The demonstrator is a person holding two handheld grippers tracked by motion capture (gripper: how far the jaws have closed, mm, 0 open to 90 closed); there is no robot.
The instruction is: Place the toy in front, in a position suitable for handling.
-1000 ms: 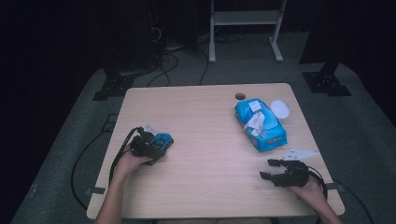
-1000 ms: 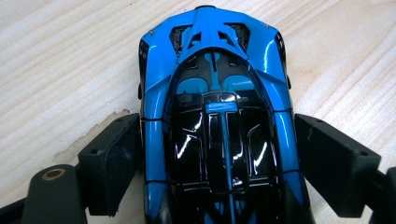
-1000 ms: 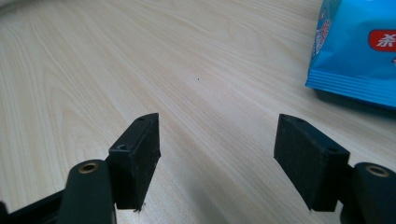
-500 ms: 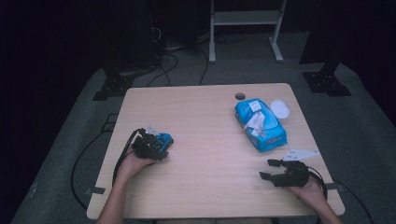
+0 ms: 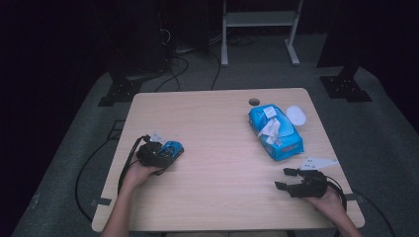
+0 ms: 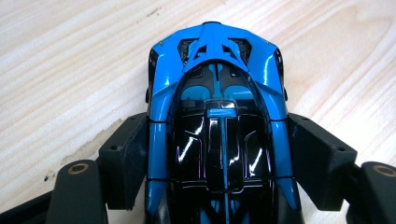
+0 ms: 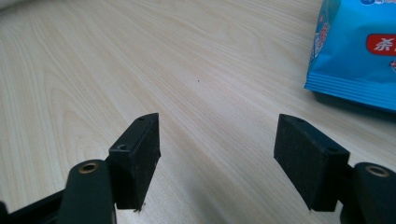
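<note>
On table, left side: blue toy car [image 5: 172, 148] [image 6: 217, 126], sat on wood between left gripper [image 5: 165, 154] jaws
Left jaws: had just been closing, both pads pressed flat on car's 2 flanks, gripped
Car: roof up, nose pointed away from gripper
Right gripper [image 5: 286, 178]: rested near front right edge, jaws spread wide, only bare wood between them
Wipes pack [image 5: 274, 131] [image 7: 359, 51]: blue, lay flat on right half, well apart from car, white sheet pulled out on top
White lid [image 5: 296, 114]: just beside pack's far end
Table [image 5: 217, 118]: light wood
</note>
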